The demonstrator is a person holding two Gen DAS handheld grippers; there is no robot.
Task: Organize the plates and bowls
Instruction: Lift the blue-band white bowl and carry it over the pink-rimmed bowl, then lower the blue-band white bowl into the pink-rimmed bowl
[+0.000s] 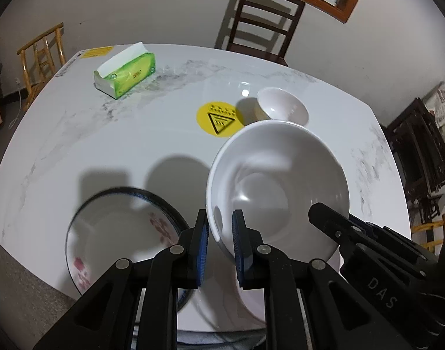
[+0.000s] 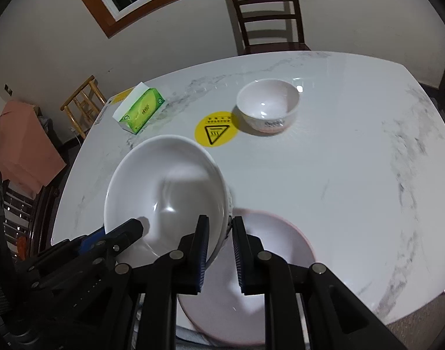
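**Ana:** Bowl first: the large white bowl (image 1: 277, 183) is a smooth, glossy, deep round thing, held tilted above the table (image 1: 120, 151), clear of its top. Both grippers have it by the rim.

**Ben:** How do the fingers stand?

**Ana:** The left gripper (image 1: 219, 248) is clamped on the near rim, its ribbed blue pads (image 1: 204, 250) pressing the thin wall from inside and outside. The right gripper (image 2: 219, 248) bites the opposite side of the rim the same way, one black finger inside the bowl, one outside.

**Ben:** And the surface below?

**Ana:** A polished white marble-look tabletop with grey veining and a round yellow warning sticker (image 1: 219, 119) near the middle. Beneath the left gripper lies a shallow round plate (image 1: 120, 233) with a dark rim and reddish floral marks. Beneath the right gripper sits a plain pale plate (image 2: 266, 250) with a faint pinkish edge.

**Ben:** Anything else?

**Ana:** A small bowl (image 2: 267, 108), white inside with a patterned band outside, stands upright beyond the sticker. A green tissue box (image 1: 126, 73), rectangular with white paper sticking out, rests at the far left. A dark slatted wooden chair (image 1: 263, 20) stands behind the table.
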